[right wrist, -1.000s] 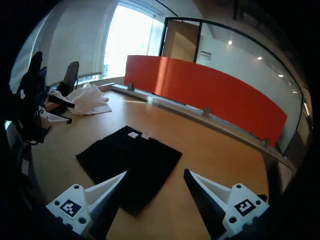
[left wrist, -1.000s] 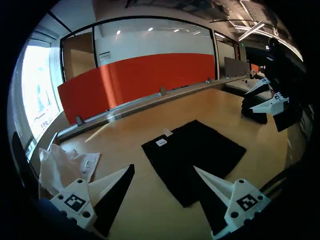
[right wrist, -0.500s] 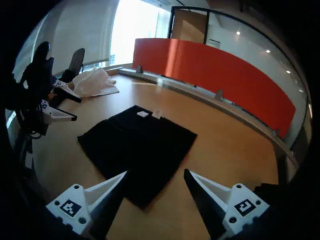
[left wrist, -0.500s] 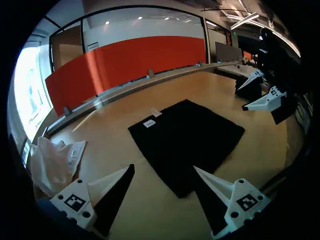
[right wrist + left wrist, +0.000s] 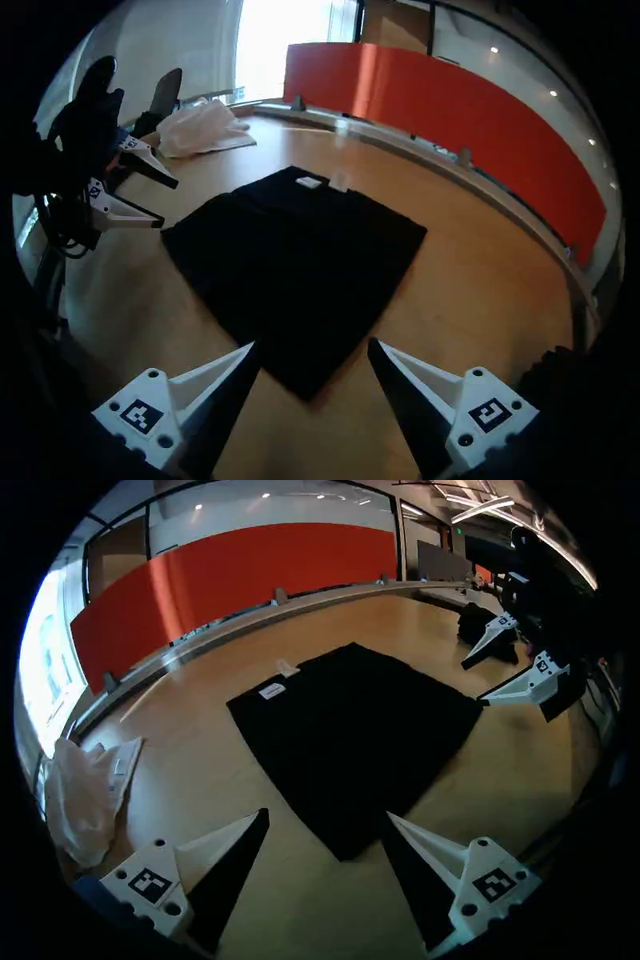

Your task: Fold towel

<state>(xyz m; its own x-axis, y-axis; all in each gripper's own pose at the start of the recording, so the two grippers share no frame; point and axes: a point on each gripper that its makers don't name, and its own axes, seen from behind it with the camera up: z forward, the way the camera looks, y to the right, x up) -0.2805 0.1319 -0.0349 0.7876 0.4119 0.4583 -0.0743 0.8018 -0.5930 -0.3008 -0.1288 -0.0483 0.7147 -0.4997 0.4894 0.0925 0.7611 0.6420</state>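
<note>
A black towel (image 5: 352,728) lies flat on the wooden table (image 5: 208,776), with a white tag near its far edge. In the right gripper view the same towel (image 5: 292,260) spreads out just beyond the fingers. My left gripper (image 5: 326,832) is open, hovering above the towel's near corner. My right gripper (image 5: 312,360) is open too, above the opposite near corner. The right gripper (image 5: 512,668) shows at the far right in the left gripper view, and the left gripper (image 5: 132,188) at the left in the right gripper view.
A crumpled white cloth (image 5: 80,796) lies at the table's left side, and this white cloth (image 5: 200,128) appears far left in the right gripper view. A dark bundle (image 5: 480,624) sits at the far right. An orange divider (image 5: 240,576) runs along the table's back edge.
Both grippers have tilted down and moved closer to the towel, which now appears larger and nearer to the fingers. Both stay open.
</note>
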